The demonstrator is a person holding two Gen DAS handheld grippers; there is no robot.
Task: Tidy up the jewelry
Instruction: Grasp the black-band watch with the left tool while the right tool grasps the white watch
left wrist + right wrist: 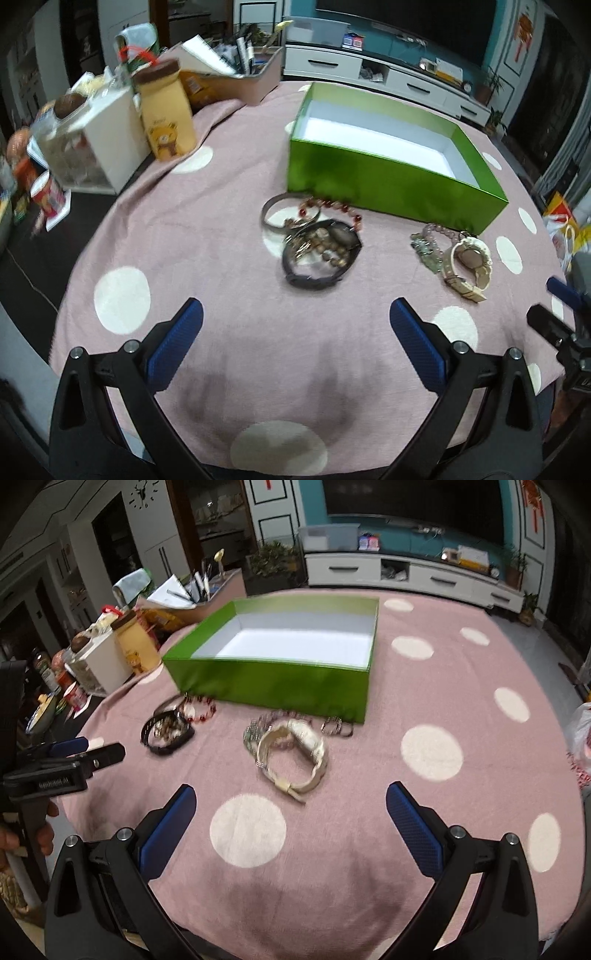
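An open green box (388, 181) with a white inside stands on the pink dotted cloth (207, 229); it also shows in the right wrist view (273, 681). In front of it lies a pile of a dark band, beads and a silver bangle (317, 240), also seen in the right wrist view (170, 731). To its right lies a cream watch with bracelets (465, 262), also in the right wrist view (295, 753). My left gripper (295, 332) is open and empty, short of the pile. My right gripper (291, 812) is open and empty, short of the watch.
A yellow bear canister (168, 114), a white box (107, 140) and a cluttered cardboard tray (236, 77) stand at the table's left back. A white TV cabinet (406, 572) is behind. The left gripper shows at the left edge of the right wrist view (62, 764).
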